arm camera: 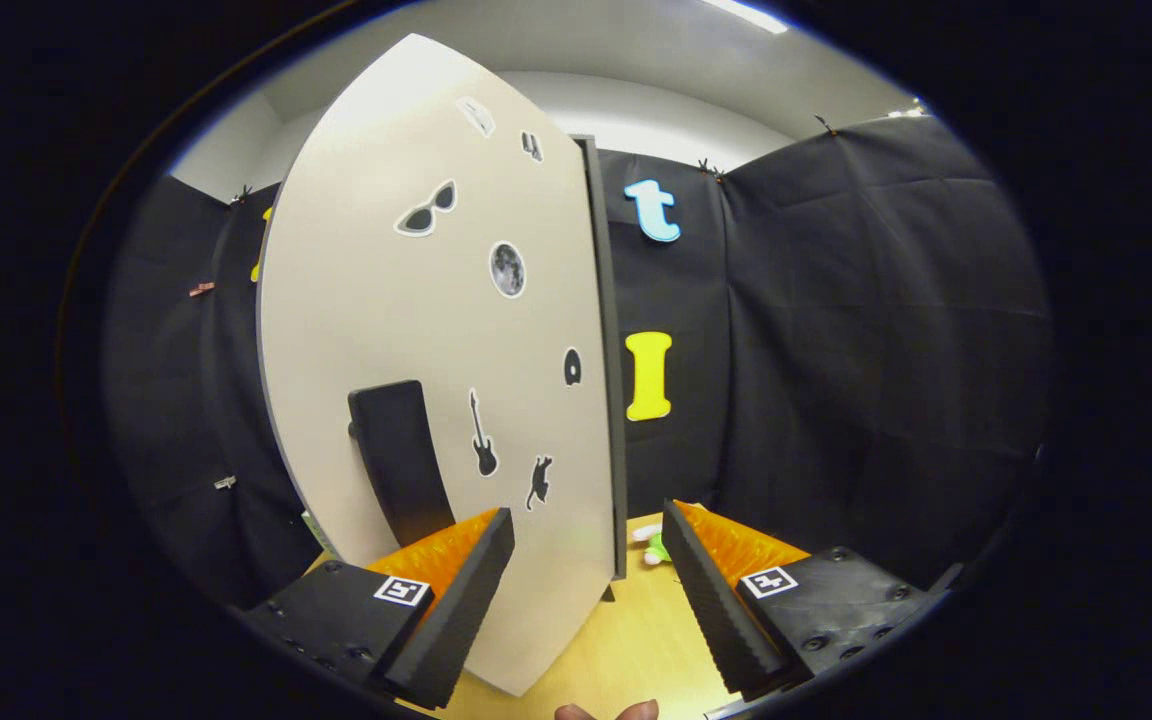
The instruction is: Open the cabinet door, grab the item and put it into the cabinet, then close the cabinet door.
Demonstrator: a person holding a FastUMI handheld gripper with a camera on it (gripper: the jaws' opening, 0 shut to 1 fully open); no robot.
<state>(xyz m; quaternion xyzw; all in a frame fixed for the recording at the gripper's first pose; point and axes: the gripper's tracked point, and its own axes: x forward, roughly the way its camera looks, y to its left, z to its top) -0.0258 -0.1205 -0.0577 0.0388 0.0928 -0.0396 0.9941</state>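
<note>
The jaws [586,550] stand released, spread wide with nothing gripped. The cabinet door [436,330], a pale panel with small stickers, rises tall and upright between and just ahead of them, its dark edge toward the right jaw. Its dark handle [401,460] runs upright just beyond the left jaw. A small green-and-white item [652,545] lies on the desk [626,640] beyond the right jaw, past the door's edge.

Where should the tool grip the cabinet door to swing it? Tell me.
Grip the dark handle on the cabinet door, coming from the front. It is a raised upright bar, standing just beyond one finger of the open tool, so the fingers should close across its width.
</note>
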